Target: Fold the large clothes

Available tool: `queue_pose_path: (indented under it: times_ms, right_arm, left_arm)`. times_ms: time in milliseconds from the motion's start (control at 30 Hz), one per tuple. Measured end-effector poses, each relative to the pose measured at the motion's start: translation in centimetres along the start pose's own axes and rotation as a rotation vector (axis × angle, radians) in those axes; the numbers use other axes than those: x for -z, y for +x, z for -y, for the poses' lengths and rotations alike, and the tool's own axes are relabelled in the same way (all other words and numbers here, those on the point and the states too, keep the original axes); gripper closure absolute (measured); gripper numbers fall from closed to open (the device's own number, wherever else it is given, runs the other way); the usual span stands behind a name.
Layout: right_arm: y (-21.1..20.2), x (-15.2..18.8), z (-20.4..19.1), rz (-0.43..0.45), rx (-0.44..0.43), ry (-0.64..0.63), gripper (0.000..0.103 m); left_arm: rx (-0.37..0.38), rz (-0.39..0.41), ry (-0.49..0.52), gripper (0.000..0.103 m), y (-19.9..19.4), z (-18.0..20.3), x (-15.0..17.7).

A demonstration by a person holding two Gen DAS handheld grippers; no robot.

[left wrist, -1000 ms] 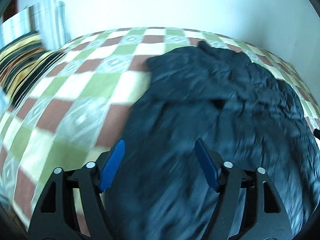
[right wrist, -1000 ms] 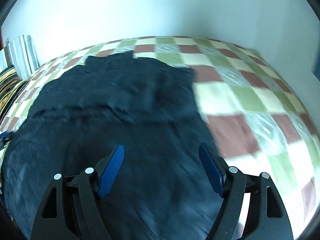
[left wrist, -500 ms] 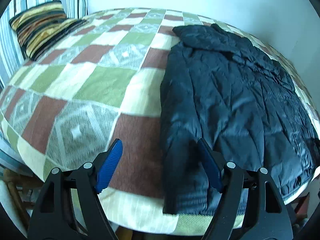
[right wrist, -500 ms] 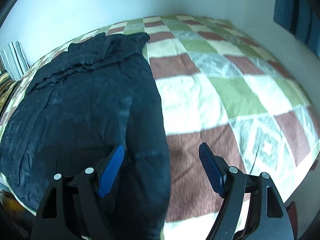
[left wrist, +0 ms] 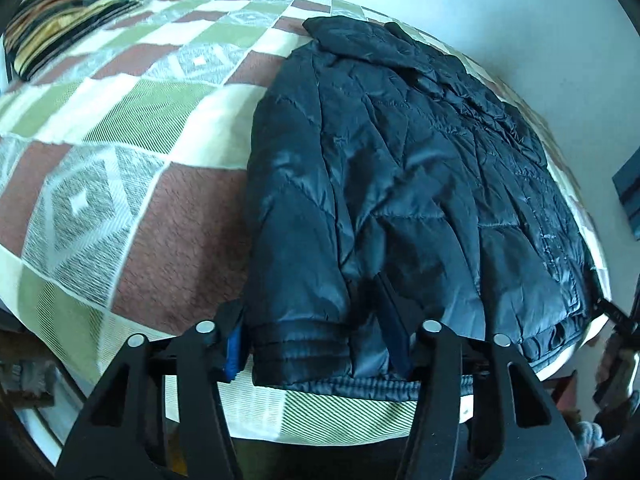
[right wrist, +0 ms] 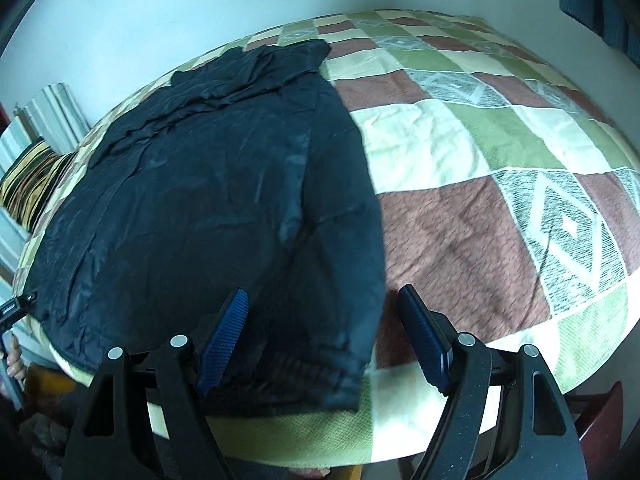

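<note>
A dark navy puffer jacket (left wrist: 420, 168) lies flat on a checked bedspread (left wrist: 120, 152), collar far, hem at the near bed edge. In the left wrist view, my left gripper (left wrist: 314, 346) straddles the jacket's left sleeve cuff (left wrist: 296, 344). Its jaws are closing, with both blue pads against the cuff's sides. In the right wrist view the jacket (right wrist: 192, 200) fills the left half. My right gripper (right wrist: 324, 342) stands open around the right sleeve cuff (right wrist: 316, 376), its pads (right wrist: 424, 344) apart from the fabric.
A striped yellow and black pillow (left wrist: 52, 28) lies at the bed's far left corner, also in the right wrist view (right wrist: 28, 184). A white wall (right wrist: 160, 12) backs the bed. The bedspread (right wrist: 500, 200) stretches bare to the jacket's right. A dark blue hanging (left wrist: 630, 188) sits on the right wall.
Both grippers have drawn back from over the jacket's body to the near bed edge. The left jaws have narrowed onto the sleeve cuff. The right jaws keep their width.
</note>
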State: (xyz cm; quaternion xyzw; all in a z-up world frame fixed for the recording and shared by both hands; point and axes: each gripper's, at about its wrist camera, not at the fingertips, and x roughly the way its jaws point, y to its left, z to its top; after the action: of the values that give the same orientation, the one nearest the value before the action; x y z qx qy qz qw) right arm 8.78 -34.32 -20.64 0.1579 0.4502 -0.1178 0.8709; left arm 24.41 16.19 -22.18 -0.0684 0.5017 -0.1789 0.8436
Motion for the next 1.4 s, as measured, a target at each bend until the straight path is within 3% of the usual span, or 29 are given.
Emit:
queue_pose_path:
  times_ms: [133, 267, 433, 633, 800, 1100, 1400]
  right_arm:
    - [-0.2, 0.5, -0.2, -0.003, -0.048, 0.012, 0.049]
    - [-0.3, 0.6, -0.4, -0.007, -0.078, 0.033, 0.060]
    - [-1.1, 0.8, -0.4, 0.013, -0.118, 0.064, 0.086]
    - [-2.9, 0.9, -0.5, 0.044, -0.163, 0.070, 0.090]
    - [-4.6, -1.5, -0.1, 0.104, -0.254, 0.107, 0.092]
    - [-5.0, -10.7, -2.1, 0.224, -0.339, 0.093, 0.093]
    - [0.1, -21.5, -3.4, 0.261, -0.352, 0.145, 0.093]
  left_arm:
    - [0.005, 0.007, 0.025, 0.064, -0.1, 0.5, 0.2]
    - [0.001, 0.021, 0.048, 0.082, -0.5, 1.1, 0.3]
    - [0.012, 0.061, 0.051, 0.091, -1.5, 1.2, 0.2]
    - [0.060, 0.115, 0.006, 0.092, -4.1, 0.3, 0.0]
    - [0.125, 0.169, -0.055, 0.093, -6.2, -0.2, -2.8]
    - [0.094, 0.258, -0.001, 0.094, -6.5, 2.4, -11.2]
    - [0.044, 0.272, 0.005, 0.094, -1.0, 3.6, -22.6]
